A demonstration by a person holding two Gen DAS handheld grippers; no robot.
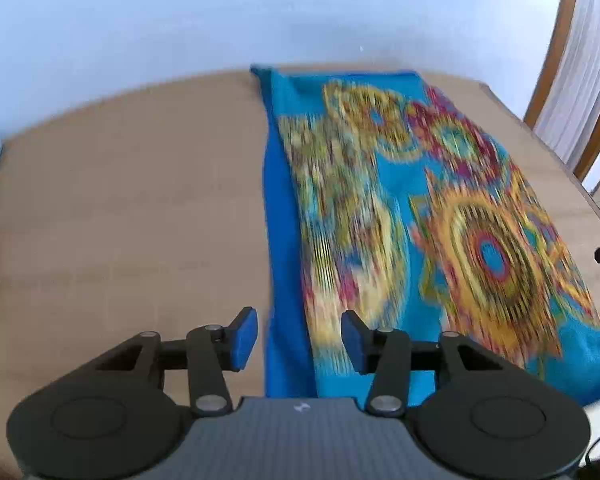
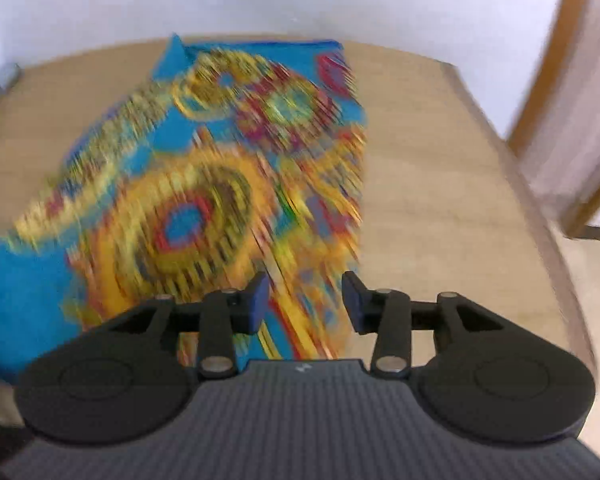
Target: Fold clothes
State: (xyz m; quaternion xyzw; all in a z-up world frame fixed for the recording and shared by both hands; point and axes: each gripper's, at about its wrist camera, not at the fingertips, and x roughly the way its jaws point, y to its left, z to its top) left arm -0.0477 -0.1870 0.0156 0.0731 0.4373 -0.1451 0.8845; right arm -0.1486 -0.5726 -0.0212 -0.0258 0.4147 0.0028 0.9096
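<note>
Nearest the lens, the left gripper (image 1: 299,338) had its fingers apart and empty; likewise the right gripper (image 2: 304,300). Beyond them the blue patterned cloth (image 1: 400,216) lay folded in a long strip on the table (image 1: 120,200), centre-right in the left view. It looked light, limp and prone to slipping; the near corners seemed the best hold.

Open left tongs (image 1: 299,339) above patterned cloth (image 1: 420,216)
</note>
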